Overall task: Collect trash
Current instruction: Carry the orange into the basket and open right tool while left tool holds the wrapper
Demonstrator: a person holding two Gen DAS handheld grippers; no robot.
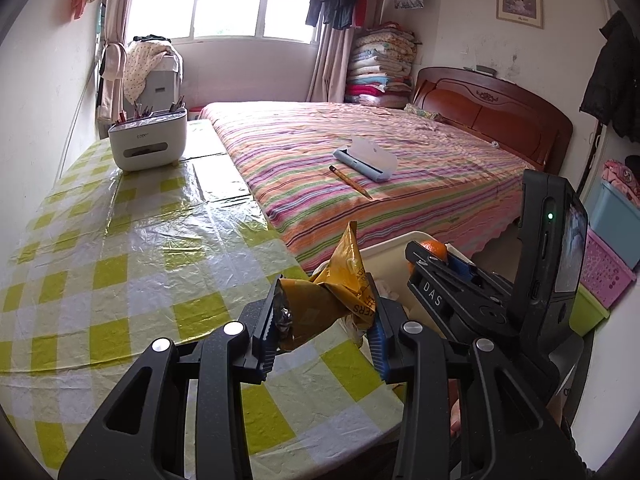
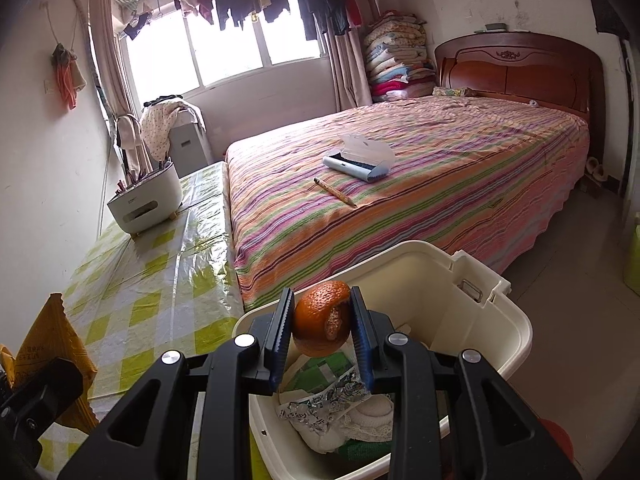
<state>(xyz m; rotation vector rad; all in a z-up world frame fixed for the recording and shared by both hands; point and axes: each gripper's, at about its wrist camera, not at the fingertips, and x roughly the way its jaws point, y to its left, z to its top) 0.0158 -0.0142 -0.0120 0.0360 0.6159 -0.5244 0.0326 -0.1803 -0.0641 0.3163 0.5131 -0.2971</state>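
My left gripper [image 1: 322, 322] is shut on a crumpled yellow snack wrapper [image 1: 332, 292] and holds it above the right edge of the green checked table [image 1: 120, 248]. The wrapper also shows at the left in the right wrist view [image 2: 48, 344]. My right gripper [image 2: 322, 330] is shut on an orange peel [image 2: 322, 318] and holds it over the open cream trash bin [image 2: 516, 344]. The bin holds crumpled paper and a printed wrapper [image 2: 328, 400]. In the left wrist view the right gripper [image 1: 436, 266], its orange peel [image 1: 434, 249] and the bin's rim [image 1: 394, 246] show right of the wrapper.
A white utensil holder [image 1: 148, 142] stands at the table's far end. A bed with a striped cover [image 1: 380, 168] lies beside the table, with a blue case [image 1: 366, 156] and a pencil [image 1: 350, 182] on it. Coloured storage boxes [image 1: 608, 248] stand at the right.
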